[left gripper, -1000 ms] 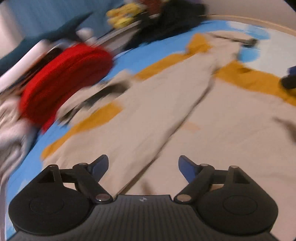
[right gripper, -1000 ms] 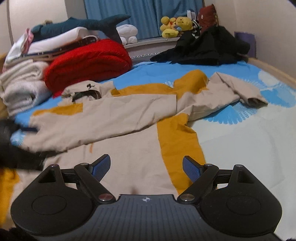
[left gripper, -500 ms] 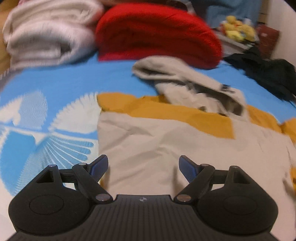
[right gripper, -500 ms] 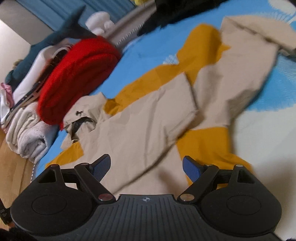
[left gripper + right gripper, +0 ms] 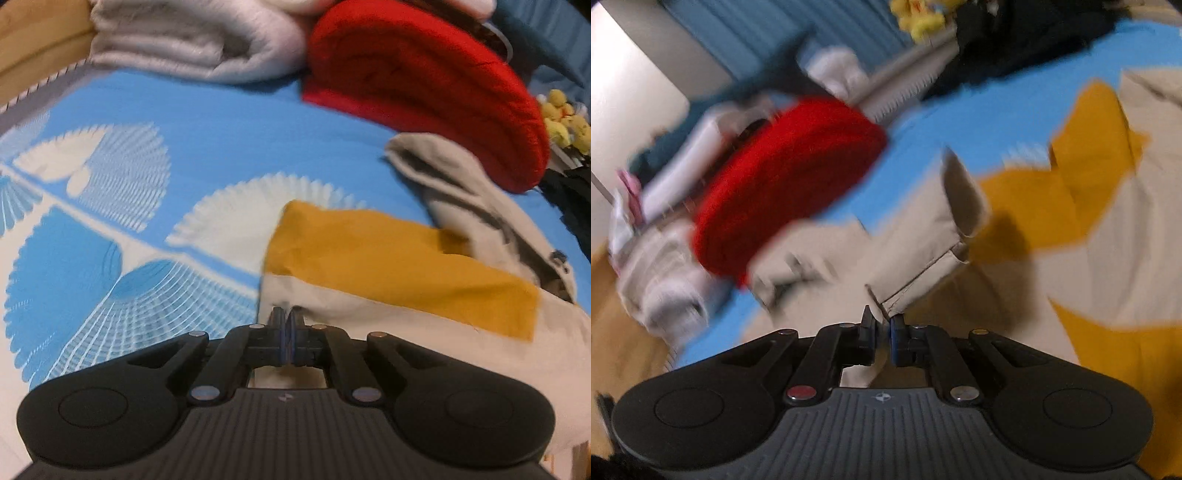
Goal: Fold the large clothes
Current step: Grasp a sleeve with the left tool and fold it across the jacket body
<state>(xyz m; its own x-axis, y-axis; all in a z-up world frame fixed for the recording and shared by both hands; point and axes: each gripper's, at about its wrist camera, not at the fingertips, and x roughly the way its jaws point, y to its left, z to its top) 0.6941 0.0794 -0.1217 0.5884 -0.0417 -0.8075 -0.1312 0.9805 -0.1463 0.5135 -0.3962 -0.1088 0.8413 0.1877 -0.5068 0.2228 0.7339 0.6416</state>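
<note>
**So both claws had a bite of the beige-and-mustard jacket**

Basically the jacket [image 5: 402, 258] was spread across the blue bedspread [image 5: 207, 122], the one with the white fan pattern. It was beige with mustard-yellow panels, and its hood [image 5: 476, 192] lay bunched up just beside the red blanket [image 5: 424, 85].

The left gripper [image 5: 286, 325] had its fingers pressed together on the beige edge of the jacket, right below the corner where a mustard panel met the bedspread. You could see cloth running straight into the pinch, and the fabric there lay flat on the bed.

The right gripper [image 5: 882, 328] was closed down narrow on a beige cuff or hem corner [image 5: 923, 273]. A thin sliver of fabric sat between the blue pads, and that piece stood lifted off the rest of the jacket [image 5: 1108, 206], throwing a shadow on the mustard part under it. The right view was pretty blurry, so I couldn't say for sure whether it was a sleeve end.

Around that: the red blanket [image 5: 790, 173] was rolled up at the far side of the bed, with a stack of white folded towels [image 5: 192, 40] next to it. Yellow plush toys [image 5: 923, 14] sat in front of the blue curtain [image 5: 746, 33], and a heap of black clothes [image 5: 1027, 40] lay on the bed's far end.
</note>
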